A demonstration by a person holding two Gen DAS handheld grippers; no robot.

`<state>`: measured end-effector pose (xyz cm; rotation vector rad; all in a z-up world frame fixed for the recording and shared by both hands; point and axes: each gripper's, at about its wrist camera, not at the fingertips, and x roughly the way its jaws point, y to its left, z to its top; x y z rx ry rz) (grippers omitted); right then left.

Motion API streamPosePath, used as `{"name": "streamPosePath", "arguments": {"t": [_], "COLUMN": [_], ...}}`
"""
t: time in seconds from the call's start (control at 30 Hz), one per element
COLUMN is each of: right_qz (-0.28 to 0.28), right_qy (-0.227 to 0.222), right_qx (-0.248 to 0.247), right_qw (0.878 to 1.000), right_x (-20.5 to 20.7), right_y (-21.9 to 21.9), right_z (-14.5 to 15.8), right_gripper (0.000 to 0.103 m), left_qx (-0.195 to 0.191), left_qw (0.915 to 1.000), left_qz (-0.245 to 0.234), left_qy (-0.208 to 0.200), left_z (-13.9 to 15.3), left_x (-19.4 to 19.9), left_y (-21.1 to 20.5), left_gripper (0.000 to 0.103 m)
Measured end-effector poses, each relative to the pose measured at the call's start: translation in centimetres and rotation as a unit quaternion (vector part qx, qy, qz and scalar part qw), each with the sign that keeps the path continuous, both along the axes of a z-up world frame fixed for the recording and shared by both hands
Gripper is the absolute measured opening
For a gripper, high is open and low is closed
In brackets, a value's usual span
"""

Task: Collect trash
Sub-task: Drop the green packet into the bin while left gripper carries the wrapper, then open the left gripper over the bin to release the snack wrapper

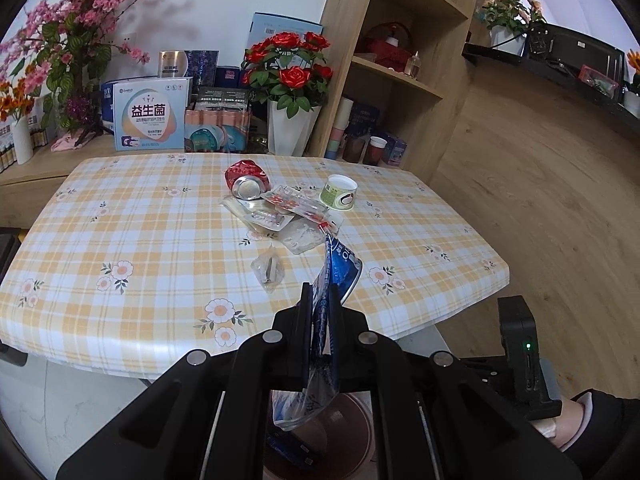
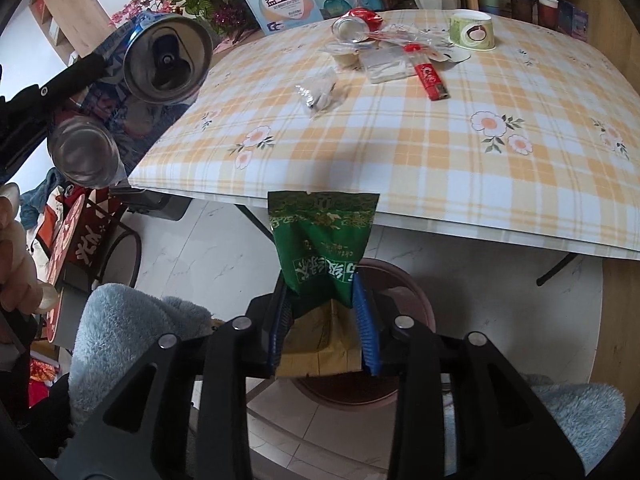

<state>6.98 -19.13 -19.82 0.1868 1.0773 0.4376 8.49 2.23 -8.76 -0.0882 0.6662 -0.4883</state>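
Observation:
My left gripper (image 1: 320,292) is shut on a crushed blue can (image 1: 340,264), held over the near table edge above a brown bin (image 1: 352,432). In the right wrist view that can (image 2: 168,60) hangs at the upper left. My right gripper (image 2: 320,284) holds a green packet (image 2: 324,232) upright by its lower end between its blue pads (image 2: 366,320), over the bin (image 2: 416,292). On the checked tablecloth (image 1: 120,208) lie a crushed red can (image 1: 246,180), a green paper cup (image 1: 340,192), a blister pack (image 1: 268,216), wrappers and a clear bag (image 1: 268,268).
Boxes and a white vase of red roses (image 1: 288,76) stand behind the table. A wooden shelf unit (image 1: 400,60) rises at the back right, with wood floor (image 1: 520,220) beside it. Fluffy blue sleeves (image 2: 132,320) flank the right gripper. A red stool (image 2: 72,240) stands at the left.

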Motion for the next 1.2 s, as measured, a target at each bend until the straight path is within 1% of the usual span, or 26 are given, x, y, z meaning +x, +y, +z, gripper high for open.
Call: {"name": "streamPosePath", "arguments": {"t": [0.03, 0.07, 0.23, 0.27, 0.3, 0.37, 0.43, 0.47, 0.57, 0.6, 0.63, 0.73, 0.87, 1.03, 1.2], "right_qz": [0.002, 0.004, -0.001, -0.006, -0.015, -0.033, -0.050, -0.061, -0.089, -0.096, -0.104, -0.124, -0.137, -0.156, -0.157], "right_qy": [-0.001, -0.003, -0.012, -0.016, -0.027, -0.049, -0.075, -0.089, -0.129, -0.136, -0.143, -0.150, -0.160, -0.158, -0.155], "right_qx": [0.001, 0.001, 0.005, 0.004, 0.000, -0.010, -0.021, -0.029, -0.049, -0.051, -0.049, -0.039, -0.038, -0.027, -0.034], "right_qw": [1.000, 1.000, 1.000, 1.000, 1.000, 0.998, 0.996, 0.994, 0.986, 0.985, 0.983, 0.980, 0.977, 0.975, 0.975], "right_x": [0.0, 0.0, 0.3, 0.4, 0.4, 0.7, 0.8, 0.9, 0.9, 1.0, 1.0, 1.3, 1.4, 1.3, 1.6], "right_y": [0.1, 0.2, 0.1, -0.1, -0.4, -1.2, -2.1, -2.7, -4.0, -4.4, -5.0, -6.6, -7.8, -9.2, -9.9], "right_z": [0.1, 0.2, 0.7, 0.9, 1.4, 2.3, 3.4, 4.1, 5.7, 6.1, 6.5, 7.1, 7.5, 7.7, 7.2], "right_gripper": [0.039, 0.046, 0.067, 0.075, 0.078, 0.093, 0.094, 0.097, 0.097, 0.097, 0.097, 0.097, 0.097, 0.097, 0.097], "left_qx": [0.000, 0.000, -0.006, -0.006, -0.006, -0.004, 0.000, 0.002, 0.005, 0.006, 0.007, 0.010, -0.017, -0.010, 0.002], "left_qw": [1.0000, 1.0000, 1.0000, 1.0000, 1.0000, 1.0000, 0.9999, 0.9999, 0.9997, 0.9996, 0.9995, 0.9988, 0.9973, 0.9968, 0.9976], "left_qz": [0.000, 0.000, 0.000, 0.001, 0.000, -0.001, -0.004, -0.006, -0.013, -0.015, -0.018, -0.032, -0.049, -0.069, -0.061], "left_qy": [0.000, 0.000, 0.005, 0.006, 0.007, 0.008, 0.010, 0.011, 0.019, 0.022, 0.025, 0.035, 0.053, 0.039, 0.033], "left_z": [0.0, -0.1, -0.4, -0.5, -0.6, -0.8, -1.0, -1.2, -1.7, -1.9, -2.2, -3.0, -3.3, -2.1, -1.7], "left_x": [-0.2, -0.2, -0.3, -0.3, -0.4, -0.5, -0.7, -0.8, -0.8, -0.9, -0.8, -0.4, 0.7, 1.5, 1.9], "left_y": [0.0, 0.1, 0.2, 0.1, 0.1, -0.2, -0.5, -0.7, -1.3, -1.5, -1.8, -2.9, -4.2, -6.4, -6.7], "left_gripper": [0.008, 0.008, 0.008, 0.008, 0.008, 0.008, 0.008, 0.007, 0.006, 0.005, 0.000, 0.000, 0.000, 0.000, 0.000]}}
